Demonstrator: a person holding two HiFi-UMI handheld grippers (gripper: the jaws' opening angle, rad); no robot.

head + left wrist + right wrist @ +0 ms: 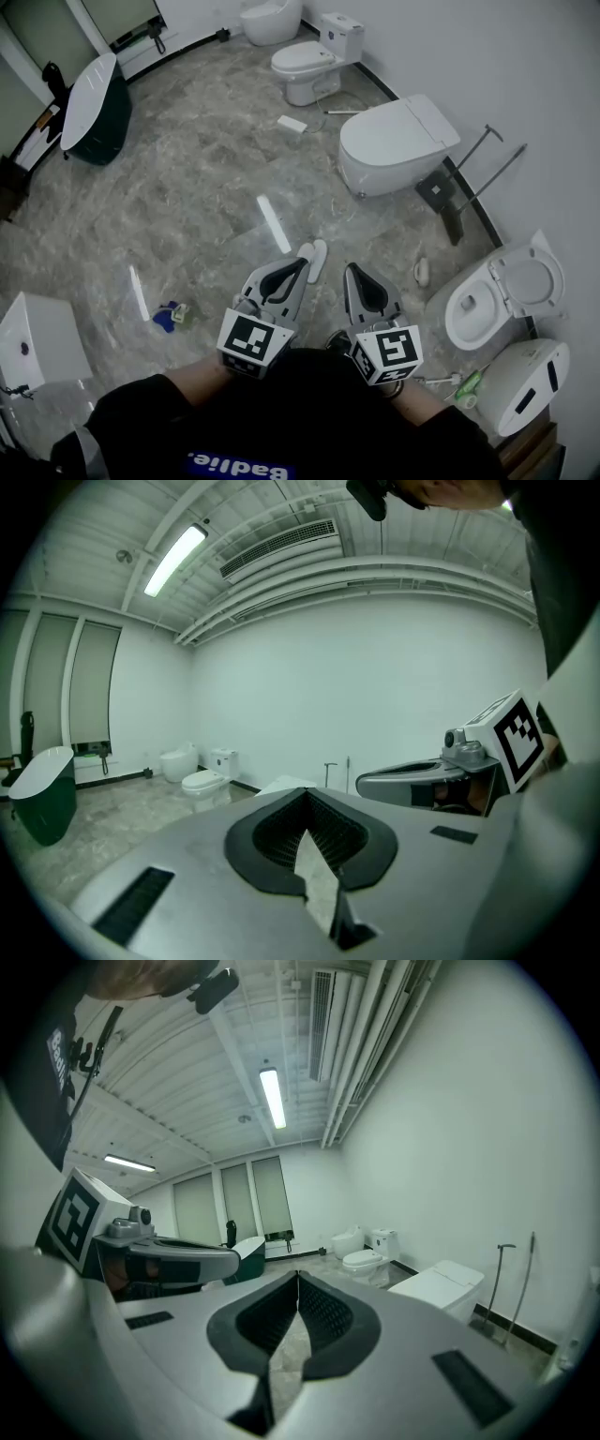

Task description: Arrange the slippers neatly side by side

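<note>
A pair of white slippers (316,259) lies close together on the grey marble floor (206,178), toes pointing away from me. My left gripper (303,263) hangs above the floor with its tip over the near end of the left slipper, jaws shut and holding nothing. My right gripper (351,269) is held a little to the right of the pair, also shut and holding nothing. In the left gripper view the left gripper (305,795) points level across the room, and so does the right gripper (298,1278) in its own view. Neither gripper view shows the slippers.
A small white object (422,272) lies on the floor to the right. Toilets stand around: a closed one (394,142), an open one (492,295), two far back (307,64). A dark green bathtub (94,108) is at far left, a white box (36,339) at near left, blue scraps (171,316).
</note>
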